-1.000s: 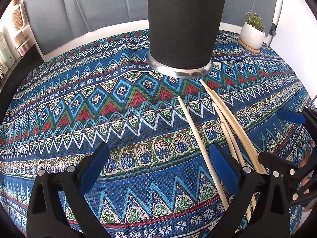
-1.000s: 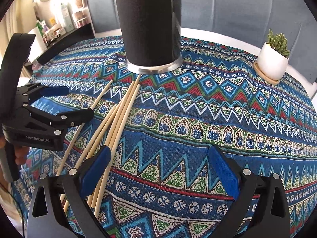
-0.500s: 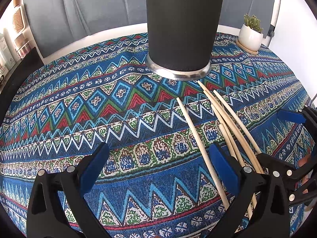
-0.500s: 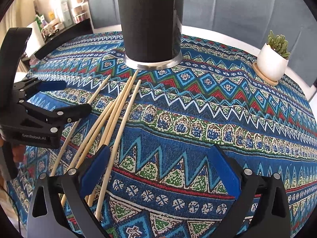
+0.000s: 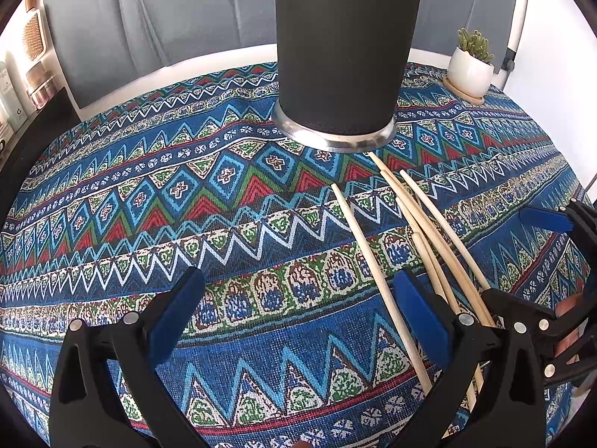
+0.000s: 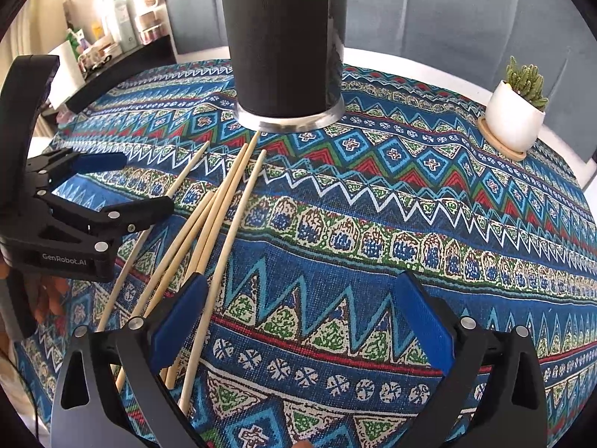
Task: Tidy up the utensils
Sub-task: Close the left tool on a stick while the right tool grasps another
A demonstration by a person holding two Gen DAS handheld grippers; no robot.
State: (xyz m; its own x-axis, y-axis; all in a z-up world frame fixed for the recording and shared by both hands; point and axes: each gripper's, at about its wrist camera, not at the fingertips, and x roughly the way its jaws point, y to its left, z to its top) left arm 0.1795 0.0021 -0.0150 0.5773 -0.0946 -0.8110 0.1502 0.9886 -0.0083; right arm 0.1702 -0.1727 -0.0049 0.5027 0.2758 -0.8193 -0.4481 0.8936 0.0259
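A round table under a busy blue, red and green patterned cloth (image 5: 156,201) fills both views, with grey upholstery behind it and a small potted succulent (image 6: 516,112) at the upper right of the right wrist frame. Your chopsticks (image 6: 220,224) lie loose on the cloth in the lower left of that frame, fanned toward the base of the tall black tumbler (image 6: 283,44) at top centre — one tip looks to touch its steel rim, though the angle leaves that unsure. They are pale, thin, round wooden sticks, so expect them to be light, stiff and quick to roll or slip; take one near its middle, squarely across the pads, rather than at a tapered end. Your left gripper (image 5: 298,313) hangs above the cloth with its jaws spread wide and nothing between them — your right gripper (image 6: 302,317) is likewise wide apart and empty, its left finger over the sticks.
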